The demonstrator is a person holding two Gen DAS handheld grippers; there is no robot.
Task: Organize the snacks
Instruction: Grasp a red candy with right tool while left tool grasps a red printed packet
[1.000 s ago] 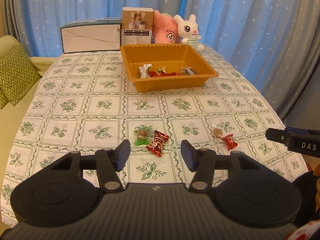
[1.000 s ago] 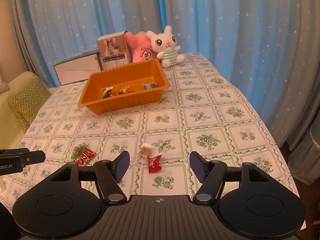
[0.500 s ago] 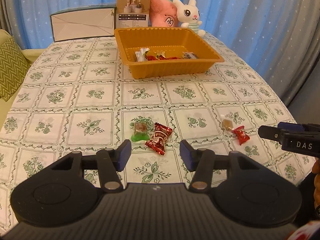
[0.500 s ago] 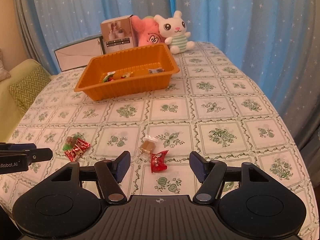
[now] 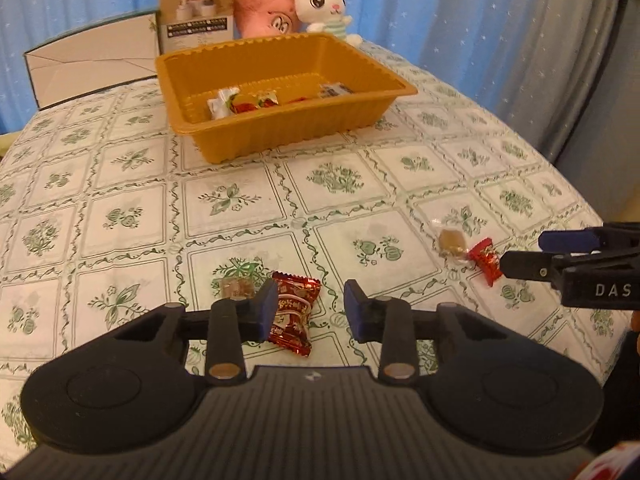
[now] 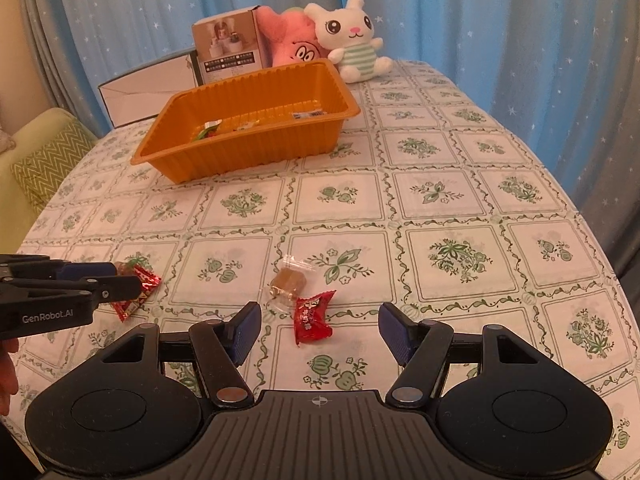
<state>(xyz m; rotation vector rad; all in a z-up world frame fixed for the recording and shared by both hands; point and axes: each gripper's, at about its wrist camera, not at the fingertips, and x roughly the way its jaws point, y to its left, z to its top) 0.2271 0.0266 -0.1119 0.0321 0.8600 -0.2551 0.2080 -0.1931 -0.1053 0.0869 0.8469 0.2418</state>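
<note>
Left gripper [image 5: 310, 306]: jaws just narrowing around red snack packet [image 5: 294, 316], right pad clear.
Right gripper [image 6: 320, 330]: spread, red candy [image 6: 312, 316] at twelve o'clock.

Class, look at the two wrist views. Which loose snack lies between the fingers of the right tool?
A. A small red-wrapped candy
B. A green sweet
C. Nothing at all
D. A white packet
A: in the right wrist view the small red-wrapped candy lies on the tablecloth between the right tool's open fingers, untouched.

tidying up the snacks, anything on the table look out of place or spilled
Nothing spilled or damaged. Four wrapped sweets lie loose on the tablecloth outside the orange tray: two by the left gripper, two by the right gripper.
</note>
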